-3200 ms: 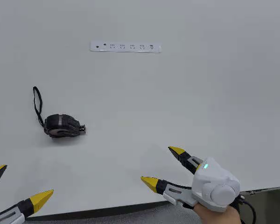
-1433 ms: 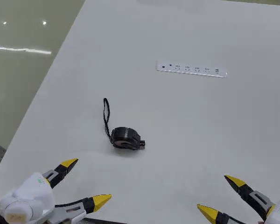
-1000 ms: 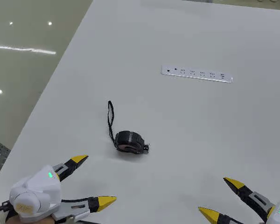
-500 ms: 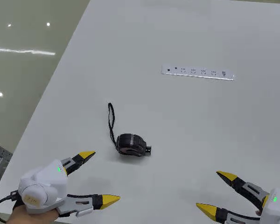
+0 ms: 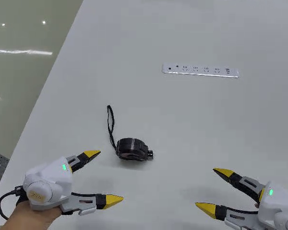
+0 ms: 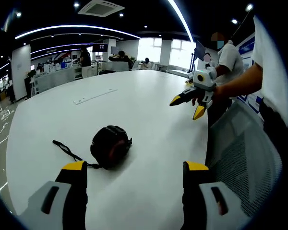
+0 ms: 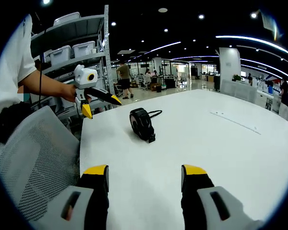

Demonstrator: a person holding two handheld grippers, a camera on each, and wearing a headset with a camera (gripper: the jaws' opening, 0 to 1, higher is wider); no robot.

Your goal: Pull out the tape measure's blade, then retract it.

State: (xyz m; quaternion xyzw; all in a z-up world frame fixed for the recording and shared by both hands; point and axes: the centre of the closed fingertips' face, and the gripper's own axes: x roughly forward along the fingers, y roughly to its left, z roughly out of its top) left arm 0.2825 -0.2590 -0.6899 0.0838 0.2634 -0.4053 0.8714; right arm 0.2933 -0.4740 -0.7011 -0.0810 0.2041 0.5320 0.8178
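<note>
Over the white table (image 5: 182, 120) your left gripper (image 5: 109, 175) and right gripper (image 5: 206, 188) hang open, empty. The tape measure (image 5: 131, 148) lies just ahead of the left one, blade not drawn out; pulling and retracting both remain. Beyond lies a power strip (image 5: 200, 70).

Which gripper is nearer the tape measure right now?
Left. The left gripper hovers just short of the tape measure; the right gripper hangs farther off to its right.
</note>
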